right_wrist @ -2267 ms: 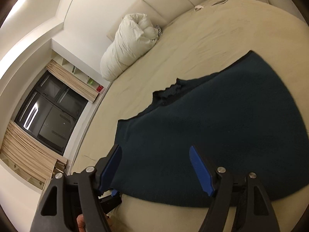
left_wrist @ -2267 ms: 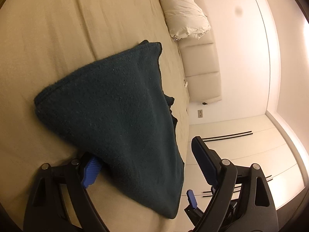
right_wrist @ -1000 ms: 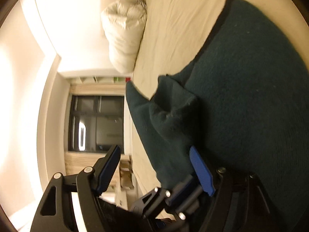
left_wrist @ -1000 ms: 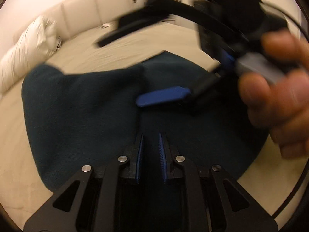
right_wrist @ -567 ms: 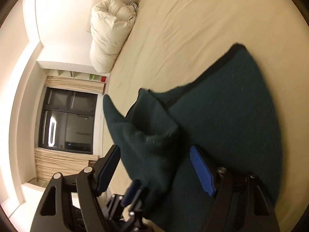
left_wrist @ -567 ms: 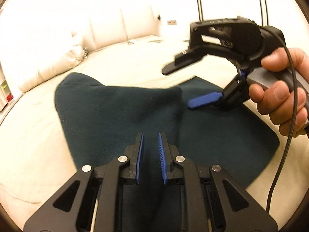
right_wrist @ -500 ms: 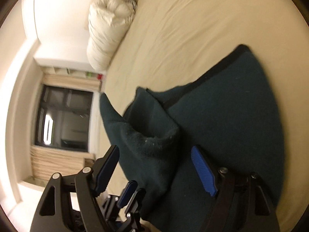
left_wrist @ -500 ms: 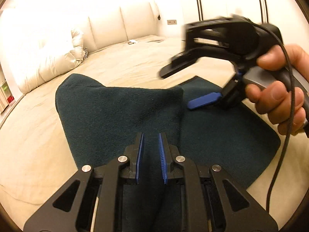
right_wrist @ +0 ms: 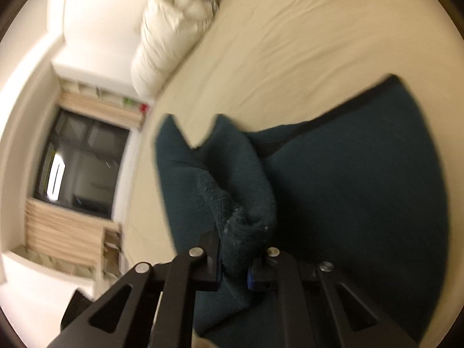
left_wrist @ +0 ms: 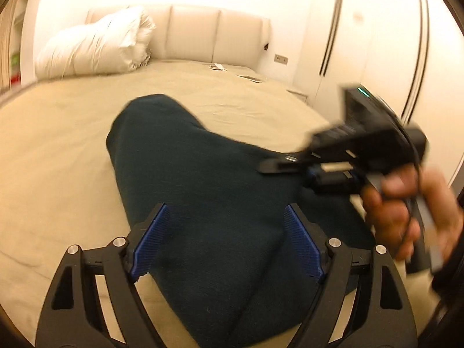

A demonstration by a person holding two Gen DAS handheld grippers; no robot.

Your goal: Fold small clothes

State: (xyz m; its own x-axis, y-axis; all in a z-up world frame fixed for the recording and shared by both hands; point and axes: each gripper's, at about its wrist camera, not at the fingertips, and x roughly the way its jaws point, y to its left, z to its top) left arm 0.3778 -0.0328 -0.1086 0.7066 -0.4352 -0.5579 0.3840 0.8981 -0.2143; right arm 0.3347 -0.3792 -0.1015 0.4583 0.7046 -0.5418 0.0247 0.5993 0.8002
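Note:
A dark teal fleece garment [left_wrist: 188, 159] lies partly folded on the beige bed [left_wrist: 58, 145]. My left gripper [left_wrist: 226, 207] hovers over its near end; the jaws are opening and stand wide, with cloth beneath them but neither pad pressing on it. A hand [left_wrist: 406, 203] holds my right gripper [left_wrist: 269, 168] at the garment's right side. In the right wrist view the right gripper [right_wrist: 235, 255] has its jaws closing, pinched on a raised fold of the garment [right_wrist: 362, 174].
A bunched white duvet [left_wrist: 95, 46] lies against the padded headboard [left_wrist: 214, 37]. Small flat items [left_wrist: 217, 66] rest on the far part of the bed. White wardrobe doors [left_wrist: 377, 43] stand to the right, and a dark window [right_wrist: 81, 168] is beyond the bed's left side.
My left jaws went from shut to wide open and the gripper drew back. My right jaws went from wide open to pinched on the raised fold of the garment.

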